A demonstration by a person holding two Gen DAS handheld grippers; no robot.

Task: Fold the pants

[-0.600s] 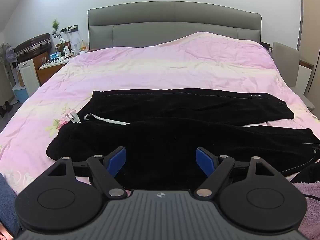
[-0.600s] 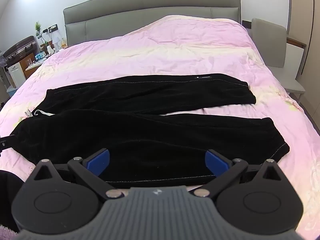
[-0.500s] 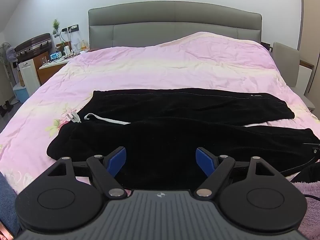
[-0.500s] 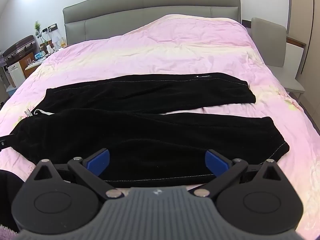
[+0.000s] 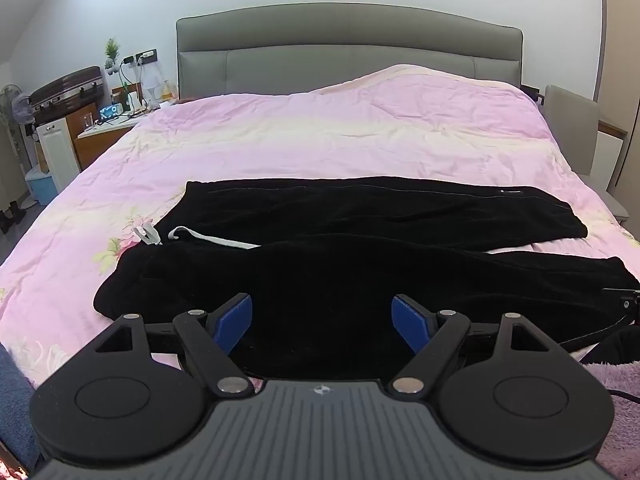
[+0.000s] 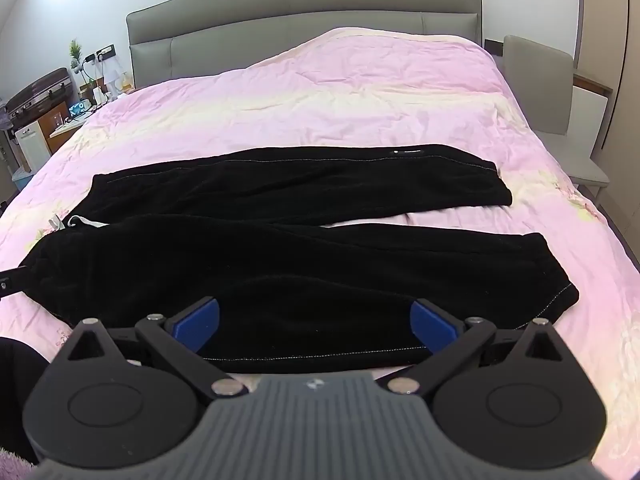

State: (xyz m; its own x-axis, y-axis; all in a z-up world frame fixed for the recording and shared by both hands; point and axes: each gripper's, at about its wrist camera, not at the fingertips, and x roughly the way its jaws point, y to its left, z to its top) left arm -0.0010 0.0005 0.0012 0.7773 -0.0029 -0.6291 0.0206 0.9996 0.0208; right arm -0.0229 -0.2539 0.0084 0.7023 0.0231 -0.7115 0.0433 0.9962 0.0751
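Both grippers, left gripper (image 5: 322,320) and right gripper (image 6: 314,326), seemingly unmoved above pants (image 5: 360,264)

Black linkage grippers with blue pads

Left gripper (image 5: 322,322) and right gripper (image 6: 314,322): ribbed grey housing; round black discs; silver pivot screws; small white emblem.

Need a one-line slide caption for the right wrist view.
Right gripper, jaws open, over black pants spread flat on a pink quilt.
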